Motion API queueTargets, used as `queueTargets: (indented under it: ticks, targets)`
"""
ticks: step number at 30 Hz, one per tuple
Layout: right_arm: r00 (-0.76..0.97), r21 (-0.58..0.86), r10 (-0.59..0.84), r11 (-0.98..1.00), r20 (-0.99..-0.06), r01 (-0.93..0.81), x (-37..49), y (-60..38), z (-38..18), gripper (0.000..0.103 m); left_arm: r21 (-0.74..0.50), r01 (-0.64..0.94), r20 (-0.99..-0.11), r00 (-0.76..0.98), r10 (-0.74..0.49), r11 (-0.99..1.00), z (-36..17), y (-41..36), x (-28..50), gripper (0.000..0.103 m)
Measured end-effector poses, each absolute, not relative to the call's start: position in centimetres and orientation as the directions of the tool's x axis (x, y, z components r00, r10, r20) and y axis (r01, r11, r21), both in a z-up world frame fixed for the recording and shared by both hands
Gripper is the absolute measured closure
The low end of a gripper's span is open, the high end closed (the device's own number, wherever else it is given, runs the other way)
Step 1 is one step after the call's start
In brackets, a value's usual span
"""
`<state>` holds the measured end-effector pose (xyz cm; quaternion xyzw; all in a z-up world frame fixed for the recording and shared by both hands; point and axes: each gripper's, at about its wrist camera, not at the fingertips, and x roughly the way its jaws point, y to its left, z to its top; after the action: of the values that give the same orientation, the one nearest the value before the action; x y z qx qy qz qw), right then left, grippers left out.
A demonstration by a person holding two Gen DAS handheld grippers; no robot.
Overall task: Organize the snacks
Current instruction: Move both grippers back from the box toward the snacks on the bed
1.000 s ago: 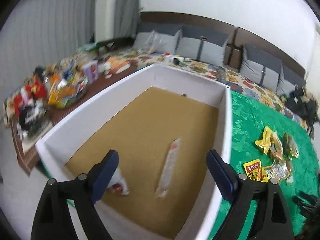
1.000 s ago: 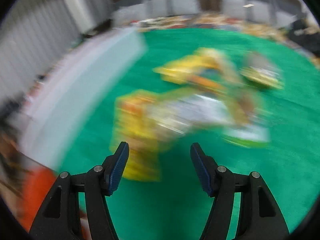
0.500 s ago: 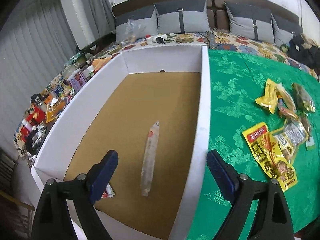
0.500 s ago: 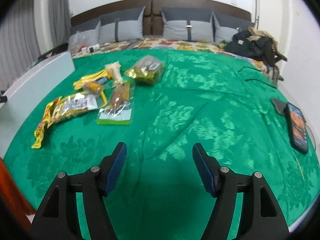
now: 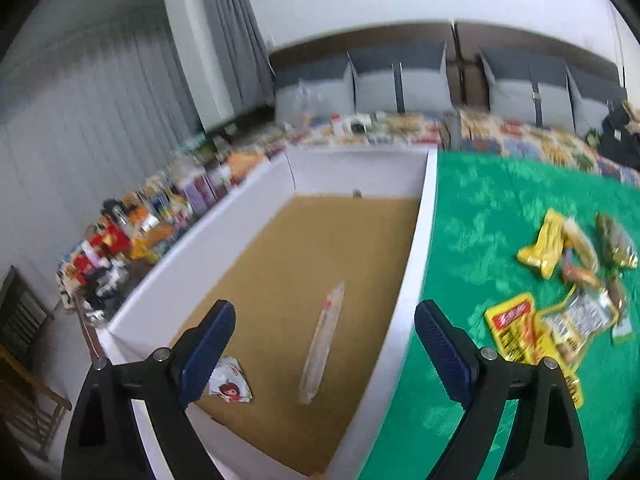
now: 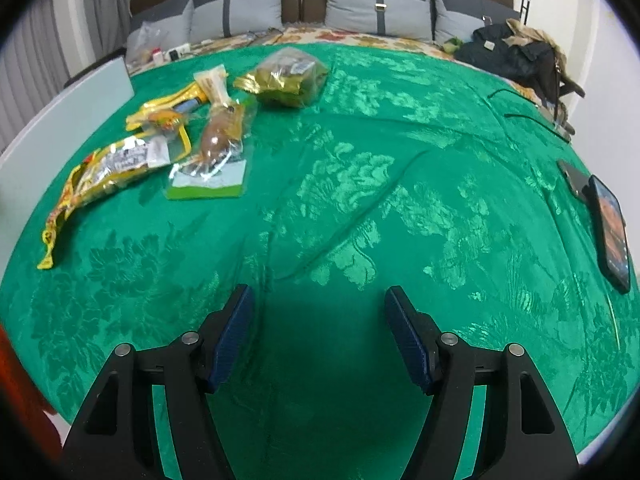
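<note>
A white box with a brown floor stands at the left of the green tablecloth. Inside lie a long clear snack stick and a small white packet. My left gripper is open and empty above the box's near end. Several snack packs lie on the cloth: a yellow pack, a brown snack in clear wrap, a gold-green bag. They also show in the left wrist view. My right gripper is open and empty, low over bare cloth, right of the snacks.
A phone and a dark card lie at the cloth's right edge, with a black cable behind. A dark bag and grey cushions sit at the back. A cluttered side table stands left of the box.
The left gripper has tilted and shifted slightly over the box; its view is now blurred. The right gripper swung right from the snacks a second ago and has since edged closer to the cloth.
</note>
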<state>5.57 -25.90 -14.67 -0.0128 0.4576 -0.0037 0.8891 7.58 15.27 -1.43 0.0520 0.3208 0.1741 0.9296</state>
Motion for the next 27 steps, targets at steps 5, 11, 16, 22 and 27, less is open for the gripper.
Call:
queueTargets:
  ticks: [5,11,16,22,27]
  targets:
    - [0.583,-0.020,-0.014,1.000,-0.812,-0.004,5.5,-25.9,-14.7,0.026,0.134,-0.206,-0.529,0.813,0.245,0.969,0.3,11.7,5.1,0.001]
    - [0.593,-0.017,-0.015,1.000,-0.805,0.003,5.1,-26.1,-14.8,0.022,0.032,-0.009,-0.656,0.754,0.028,0.999,-2.3,6.2,5.1,0.000]
    - [0.596,-0.016,-0.015,1.000,-0.803,0.004,5.0,-26.1,-14.8,0.020,-0.027,0.098,-0.762,0.642,-0.084,0.995,-6.3,2.4,5.1,0.000]
    - [0.594,-0.015,-0.014,1.000,-0.804,0.003,5.0,-26.1,-14.9,0.019,-0.074,0.139,-0.833,0.536,-0.138,0.987,-9.2,0.3,5.4,0.000]
    - [0.591,-0.015,-0.016,1.000,-0.806,0.008,4.9,-26.1,-14.9,0.018,-0.146,0.084,-0.844,0.509,-0.169,0.986,-9.5,2.0,6.3,0.000]
